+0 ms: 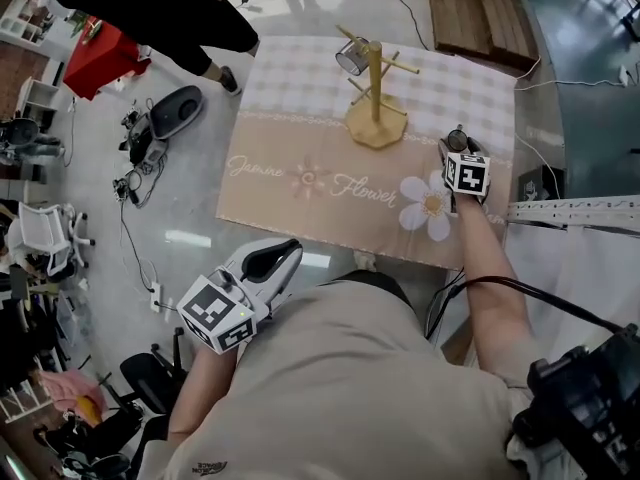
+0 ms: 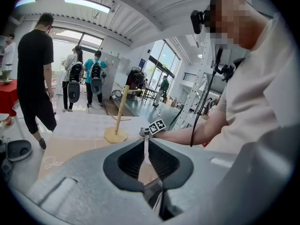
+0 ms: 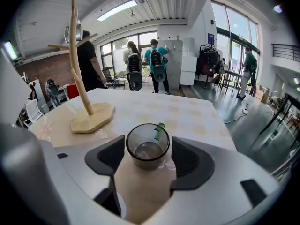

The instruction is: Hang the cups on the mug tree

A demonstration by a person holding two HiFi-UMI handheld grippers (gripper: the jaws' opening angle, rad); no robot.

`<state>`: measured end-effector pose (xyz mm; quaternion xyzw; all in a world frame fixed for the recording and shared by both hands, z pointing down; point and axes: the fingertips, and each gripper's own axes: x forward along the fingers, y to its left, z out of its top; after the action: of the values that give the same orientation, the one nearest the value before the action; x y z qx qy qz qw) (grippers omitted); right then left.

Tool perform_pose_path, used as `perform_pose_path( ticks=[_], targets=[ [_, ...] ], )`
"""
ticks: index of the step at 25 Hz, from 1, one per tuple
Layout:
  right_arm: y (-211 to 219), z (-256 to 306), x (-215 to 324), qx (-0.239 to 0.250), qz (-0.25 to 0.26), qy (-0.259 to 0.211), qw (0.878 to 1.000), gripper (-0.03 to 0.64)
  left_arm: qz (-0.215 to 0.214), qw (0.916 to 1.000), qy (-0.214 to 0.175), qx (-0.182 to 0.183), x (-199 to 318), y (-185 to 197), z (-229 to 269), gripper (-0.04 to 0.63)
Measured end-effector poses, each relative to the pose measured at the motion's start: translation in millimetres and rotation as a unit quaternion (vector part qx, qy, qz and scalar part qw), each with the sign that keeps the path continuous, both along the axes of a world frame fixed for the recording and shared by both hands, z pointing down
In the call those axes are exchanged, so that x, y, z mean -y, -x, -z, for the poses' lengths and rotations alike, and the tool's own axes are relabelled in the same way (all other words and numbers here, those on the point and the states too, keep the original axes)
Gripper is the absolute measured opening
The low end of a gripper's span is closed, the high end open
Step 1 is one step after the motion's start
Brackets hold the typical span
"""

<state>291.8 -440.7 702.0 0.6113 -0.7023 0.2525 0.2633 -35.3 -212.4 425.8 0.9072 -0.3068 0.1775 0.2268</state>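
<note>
The wooden mug tree point(image 1: 375, 88) stands at the far middle of the tablecloth-covered table point(image 1: 300, 128). One glass cup point(image 1: 352, 58) hangs on its upper left peg. A second clear cup point(image 3: 147, 149) with a green handle stands upright on the cloth, to the right of the tree point(image 3: 77, 64). My right gripper point(image 1: 458, 144) is open around this cup, a pad close on each side, neither pressing it. My left gripper point(image 1: 288, 250) is shut and empty, held off the table's near edge by my body; in the left gripper view point(image 2: 146, 151) it faces the tree point(image 2: 121, 109).
A person in black point(image 1: 150, 8) stands on the floor beyond the table's far left corner. A black device point(image 1: 170, 113) and cables lie on the floor at the left. A white rail point(image 1: 570, 213) runs along the table's right side.
</note>
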Motion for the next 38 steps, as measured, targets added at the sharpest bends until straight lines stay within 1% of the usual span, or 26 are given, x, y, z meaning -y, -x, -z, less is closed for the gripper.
perform_pose_path(
  ticks=[2,3,6,9,13,16,19,23,28,34,38],
  targets=[
    [-1,-4,3,-0.006,-0.001,0.003,1.0,0.311,0.003,1.0,0.0,0.0,5,0,0,0.014],
    [-1,-4,4,-0.009,0.001,0.003,1.0,0.281,0.004,1.0,0.0,0.001,7,1,0,0.014],
    [0,0,4,-0.022,0.015,-0.004,1.0,0.278,0.006,1.0,0.002,0.001,12,1,-1,0.014],
    [10,18,7,-0.025,0.039,-0.028,0.999,0.278,0.006,1.0,0.0,-0.002,16,2,-2,0.014],
    [32,67,19,-0.022,0.089,-0.079,0.993,0.278,0.001,1.0,-0.001,-0.009,21,-2,-3,0.014],
    [58,114,33,-0.029,0.147,-0.127,0.981,0.278,0.001,0.9999,-0.003,-0.014,24,-4,-2,0.014],
    [85,160,47,-0.044,0.21,-0.173,0.961,0.278,0.003,0.9998,-0.006,-0.018,27,-4,-1,0.014],
    [111,201,65,-0.06,0.273,-0.207,0.938,0.278,0.008,0.9996,-0.009,-0.024,27,-4,-1,0.014],
    [133,223,79,-0.09,0.324,-0.219,0.916,0.278,0.021,0.9993,-0.011,-0.029,26,3,1,0.014],
    [151,223,80,-0.114,0.372,-0.212,0.896,0.278,0.036,0.9987,-0.01,-0.033,26,11,0,0.014],
    [158,211,74,-0.128,0.396,-0.202,0.887,0.278,0.04,0.9985,-0.01,-0.035,24,14,-1,0.014]
  ],
)
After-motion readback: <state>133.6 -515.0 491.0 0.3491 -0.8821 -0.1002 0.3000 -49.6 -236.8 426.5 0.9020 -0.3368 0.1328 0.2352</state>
